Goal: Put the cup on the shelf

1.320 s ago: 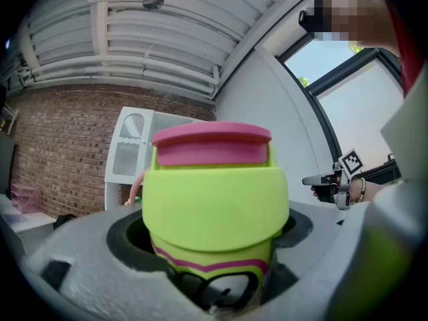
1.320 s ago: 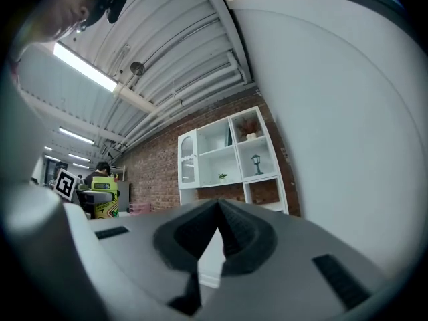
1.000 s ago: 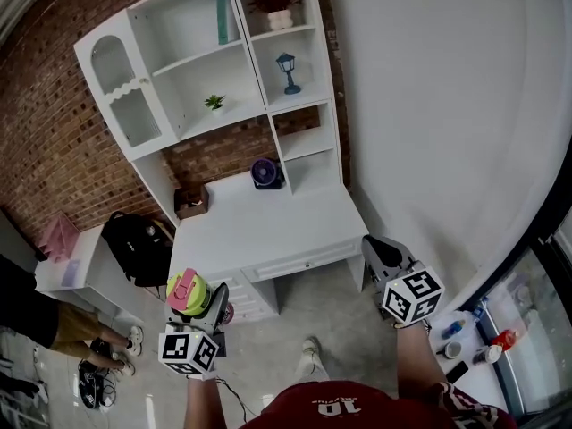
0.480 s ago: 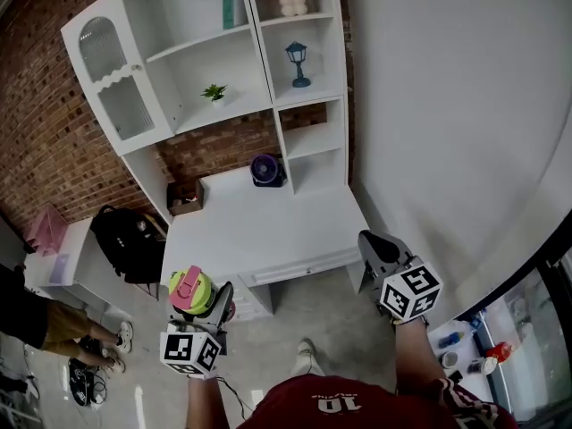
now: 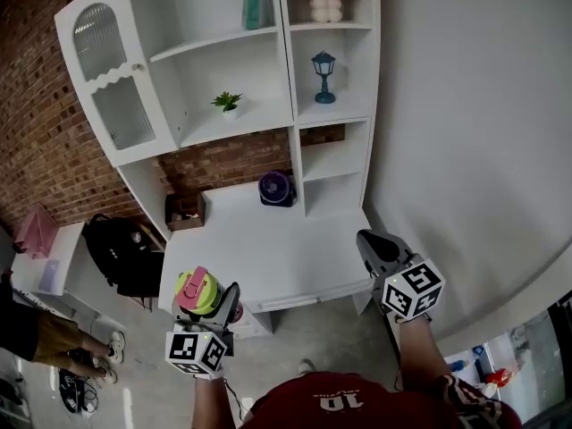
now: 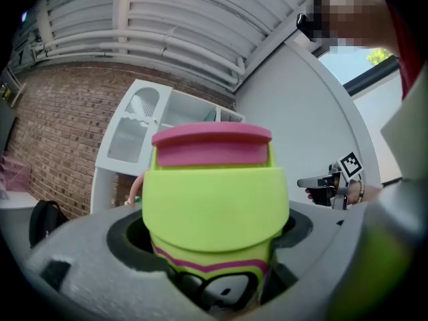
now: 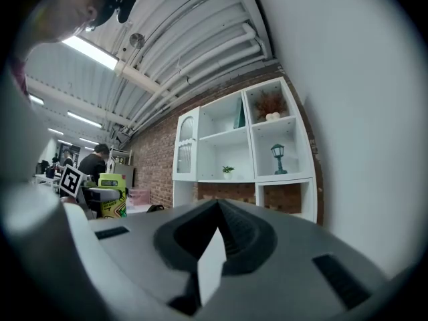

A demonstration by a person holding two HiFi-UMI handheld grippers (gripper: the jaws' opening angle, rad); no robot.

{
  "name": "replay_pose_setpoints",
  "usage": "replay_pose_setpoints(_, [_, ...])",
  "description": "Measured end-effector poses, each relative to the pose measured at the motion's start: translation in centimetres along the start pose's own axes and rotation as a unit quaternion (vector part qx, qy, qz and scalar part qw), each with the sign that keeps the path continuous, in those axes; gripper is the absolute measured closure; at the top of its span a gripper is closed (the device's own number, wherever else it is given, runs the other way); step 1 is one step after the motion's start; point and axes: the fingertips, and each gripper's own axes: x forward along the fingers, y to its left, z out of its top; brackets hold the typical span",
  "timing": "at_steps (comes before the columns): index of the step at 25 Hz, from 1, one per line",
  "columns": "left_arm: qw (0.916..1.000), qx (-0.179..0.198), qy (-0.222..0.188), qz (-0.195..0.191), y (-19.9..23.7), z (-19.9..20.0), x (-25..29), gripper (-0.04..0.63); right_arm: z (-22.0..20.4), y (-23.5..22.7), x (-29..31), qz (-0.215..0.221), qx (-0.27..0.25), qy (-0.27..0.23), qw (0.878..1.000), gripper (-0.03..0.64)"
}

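left tool (image 5: 214, 300) clamped low on cup (image 6: 214, 199) | right tool (image 5: 375, 247) closed, empty | cup likely light, rigid, slick plastic; hold body, not lid (image 6: 211, 144)

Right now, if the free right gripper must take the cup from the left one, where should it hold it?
Probably around the green lid, coming from the right side. The cup stands upright, the left gripper is shut on its lower body, so only the lid is free above the jaws. The right gripper is shut and must open first.
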Motion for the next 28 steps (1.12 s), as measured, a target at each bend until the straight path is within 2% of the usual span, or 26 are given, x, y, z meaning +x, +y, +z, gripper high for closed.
replay_pose_setpoints(8, [0.9987,-0.001,-0.001,-0.050,3.9,-0.3,6.9,0.160,-0.7,0.2,6.9,0.006,-0.001,0.014,1.000,0.611])
replay_pose_setpoints(12, [0.9956,-0.019,-0.003,-0.091,3.9,-1.0,9.6,0.160,-0.9,-1.0,8.0,-0.016,-0.005,0.016,1.000,0.611])
replay_pose_setpoints(19, [0.9917,-0.032,0.003,-0.124,3.2,-2.2,12.5,0.160,-1.6,-1.6,9.6,-0.020,-0.013,0.028,0.999,0.611])
replay_pose_setpoints(23, [0.9905,-0.046,0.003,-0.130,3.1,-2.7,14.3,0.160,-2.3,-2.8,10.6,-0.010,-0.009,0.031,0.999,0.611])
replay_pose_setpoints(28, [0.9926,-0.025,0.004,-0.119,2.6,-2.1,16.7,0.160,-2.2,-5.3,12.8,0.011,0.002,0.020,1.000,0.611])
